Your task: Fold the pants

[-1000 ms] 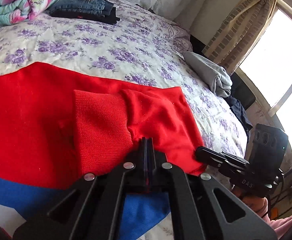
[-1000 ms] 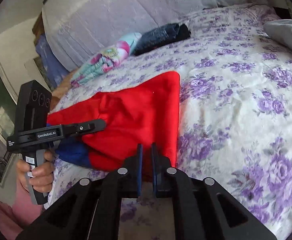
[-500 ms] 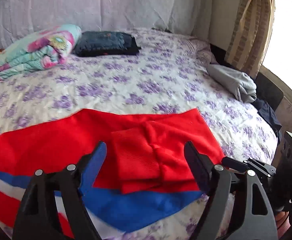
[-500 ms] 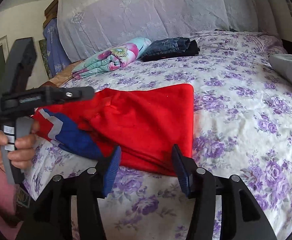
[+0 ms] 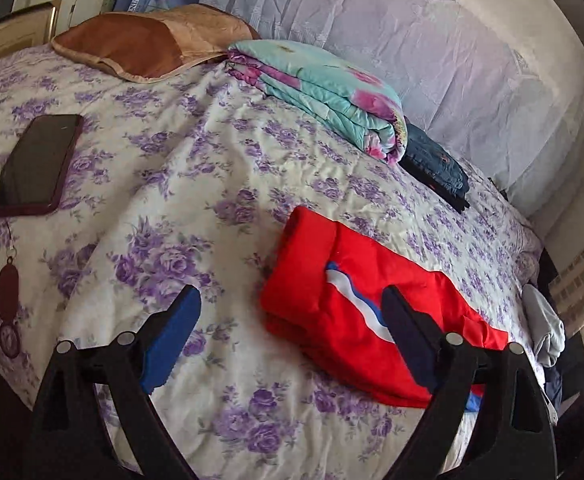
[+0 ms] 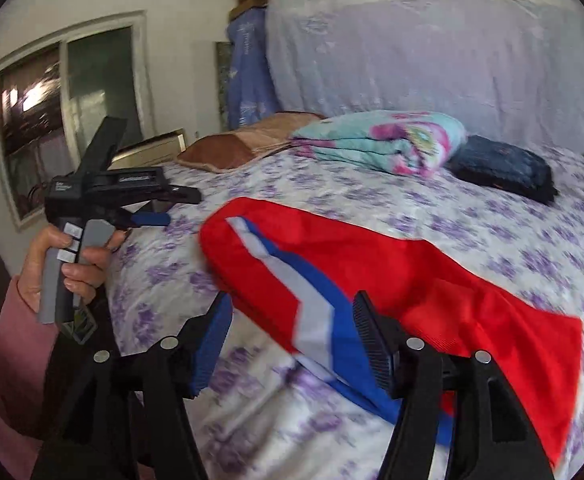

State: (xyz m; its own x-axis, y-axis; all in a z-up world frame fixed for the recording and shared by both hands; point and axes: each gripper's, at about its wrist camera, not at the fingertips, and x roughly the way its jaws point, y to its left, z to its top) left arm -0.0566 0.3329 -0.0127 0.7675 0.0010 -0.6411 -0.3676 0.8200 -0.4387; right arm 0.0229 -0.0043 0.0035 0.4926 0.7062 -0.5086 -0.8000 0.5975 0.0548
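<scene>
- Folded red fabric pants (image 5: 332, 300) with a blue-and-white stripe lie on the purple-flowered bed (image 5: 179, 184), lower right of the frame.
- Left claw (image 5: 287, 332) is opening, nothing gripped.
- Right claw (image 6: 292, 340) is opening above the pants, nothing gripped.

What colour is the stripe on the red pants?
White and blue, running along the stripe on the red pants; clearest in the right wrist view.

Floral bedspread (image 5: 195, 184), dark phone (image 5: 35, 166) lying flat, brown pillow (image 5: 139, 46), folded turquoise quilt (image 5: 324, 92) touching folded jeans (image 5: 436, 164)
</scene>
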